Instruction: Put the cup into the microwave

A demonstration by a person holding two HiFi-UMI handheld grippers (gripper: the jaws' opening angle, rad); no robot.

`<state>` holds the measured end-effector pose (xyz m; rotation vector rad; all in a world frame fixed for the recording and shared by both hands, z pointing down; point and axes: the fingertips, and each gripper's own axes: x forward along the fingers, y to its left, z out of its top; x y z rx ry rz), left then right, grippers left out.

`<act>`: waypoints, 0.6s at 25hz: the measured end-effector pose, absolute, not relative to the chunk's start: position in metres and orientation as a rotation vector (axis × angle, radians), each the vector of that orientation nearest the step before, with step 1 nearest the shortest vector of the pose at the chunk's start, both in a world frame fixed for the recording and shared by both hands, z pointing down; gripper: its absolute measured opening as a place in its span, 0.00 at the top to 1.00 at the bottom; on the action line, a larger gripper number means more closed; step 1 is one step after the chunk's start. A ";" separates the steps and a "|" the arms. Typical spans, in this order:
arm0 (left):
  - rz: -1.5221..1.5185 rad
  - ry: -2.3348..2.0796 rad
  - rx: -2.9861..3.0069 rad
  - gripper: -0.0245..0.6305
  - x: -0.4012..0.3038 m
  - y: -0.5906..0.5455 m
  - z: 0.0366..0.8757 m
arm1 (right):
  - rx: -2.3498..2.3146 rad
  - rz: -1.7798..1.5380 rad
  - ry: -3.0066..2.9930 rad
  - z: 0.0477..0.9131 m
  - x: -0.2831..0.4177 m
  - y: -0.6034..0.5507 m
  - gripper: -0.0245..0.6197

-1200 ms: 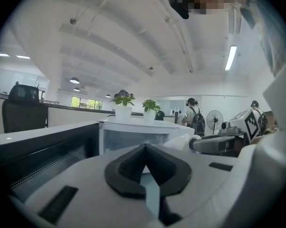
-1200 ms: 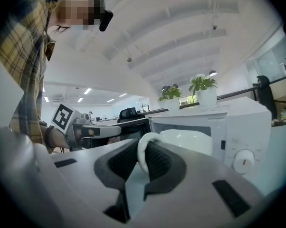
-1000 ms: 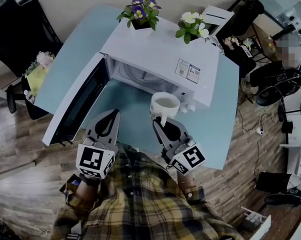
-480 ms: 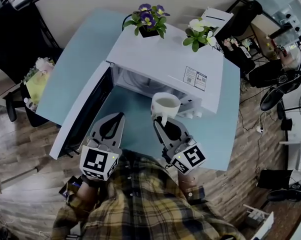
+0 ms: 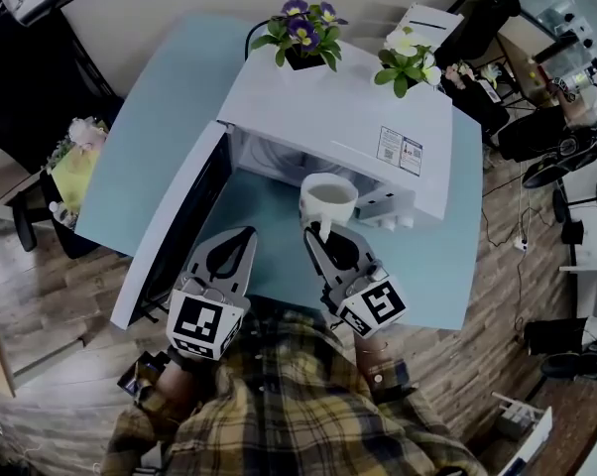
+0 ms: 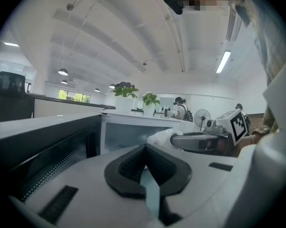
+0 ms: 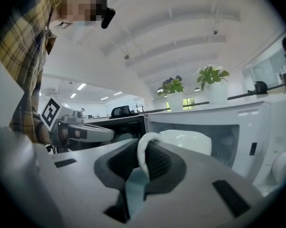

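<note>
A white cup (image 5: 328, 196) hangs in front of the open white microwave (image 5: 338, 107), by the right side of its cavity. My right gripper (image 5: 321, 234) is shut on the cup's handle. In the right gripper view the handle (image 7: 143, 160) sits pinched between the dark pads, with the cup's body (image 7: 185, 141) just beyond and the lit cavity (image 7: 219, 137) behind it. My left gripper (image 5: 247, 234) hovers over the blue table beside the open door (image 5: 170, 226). Its tips (image 6: 144, 148) meet with nothing between them.
Two flower pots (image 5: 303, 38) (image 5: 406, 58) stand on top of the microwave. The door swings out to the left, over the blue table (image 5: 140, 127). Control knobs (image 5: 393, 221) are on the microwave's right front. Office chairs and a fan stand on the wooden floor around.
My right gripper has carried the cup a little closer to the microwave's front. The left gripper has drifted slightly forward and lower. Both grips are unchanged.
</note>
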<state>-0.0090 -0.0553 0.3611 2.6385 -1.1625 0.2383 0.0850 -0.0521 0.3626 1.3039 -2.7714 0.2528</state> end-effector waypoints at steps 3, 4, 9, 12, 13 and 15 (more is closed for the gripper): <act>0.248 -1.118 2.651 0.98 -0.005 -0.053 0.364 | 1.329 0.212 -2.755 0.368 0.083 -0.057 0.89; 0.252 -1.109 2.653 0.98 -0.004 -0.053 0.365 | 1.340 0.204 -2.753 0.370 0.082 -0.059 0.89; 0.266 -1.096 2.656 0.98 -0.001 -0.054 0.372 | 1.399 0.173 -2.753 0.377 0.085 -0.069 0.89; 0.267 -1.107 2.657 0.98 0.001 -0.058 0.377 | 1.415 0.165 -2.755 0.383 0.088 -0.076 0.89; 0.262 -1.114 2.657 0.98 0.001 -0.059 0.378 | 1.415 0.161 -2.754 0.385 0.088 -0.078 0.89; 0.253 -1.125 2.652 0.98 0.002 -0.060 0.380 | 1.414 0.152 -2.746 0.390 0.090 -0.081 0.89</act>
